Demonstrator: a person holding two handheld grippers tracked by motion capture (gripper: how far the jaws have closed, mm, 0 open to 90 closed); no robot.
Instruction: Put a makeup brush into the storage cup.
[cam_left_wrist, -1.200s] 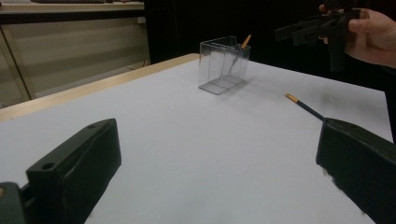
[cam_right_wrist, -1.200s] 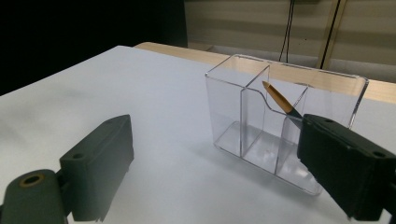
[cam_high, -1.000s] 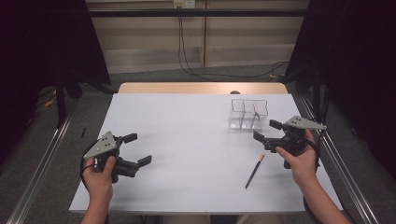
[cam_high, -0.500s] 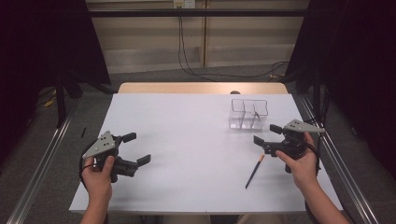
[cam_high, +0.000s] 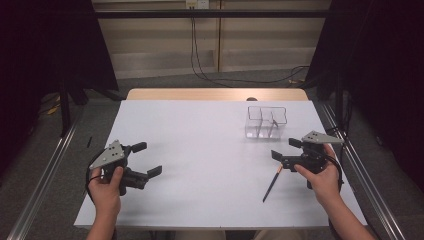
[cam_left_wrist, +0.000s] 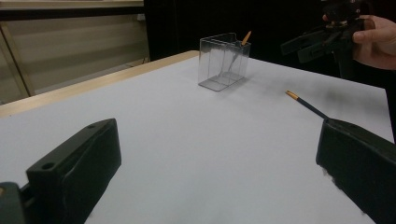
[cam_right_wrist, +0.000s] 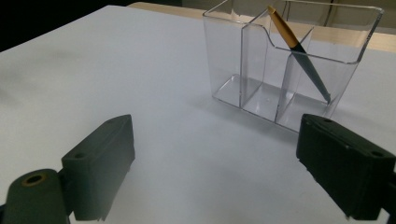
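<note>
While both grippers hover w/ jaws spread and nothing between them, right gripper (cam_high: 287, 149) sits just above a pen (cam_high: 270, 183) lying on the table (cam_high: 200, 150) at 5 o'clock; clear organizer (cam_high: 266, 121) at 1 o'clock holds another pen (cam_right_wrist: 299, 51); left gripper (cam_high: 145, 159) at 8.

dark pen (cam_high: 270, 183) | gold end | flat on table, near-right | clear organizer (cam_high: 266, 121) behind, apart, 1 pen inside

The organizer (cam_right_wrist: 289, 70) is clear glossy plastic, the table (cam_high: 200, 150) a smooth matt white top edged with pale wood, the grippers' jaws matt black plastic, the right gripper's (cam_high: 282, 150) top plate dull grey, perhaps metal, and the pen (cam_high: 270, 183) dark with a gold-coloured end.
</note>
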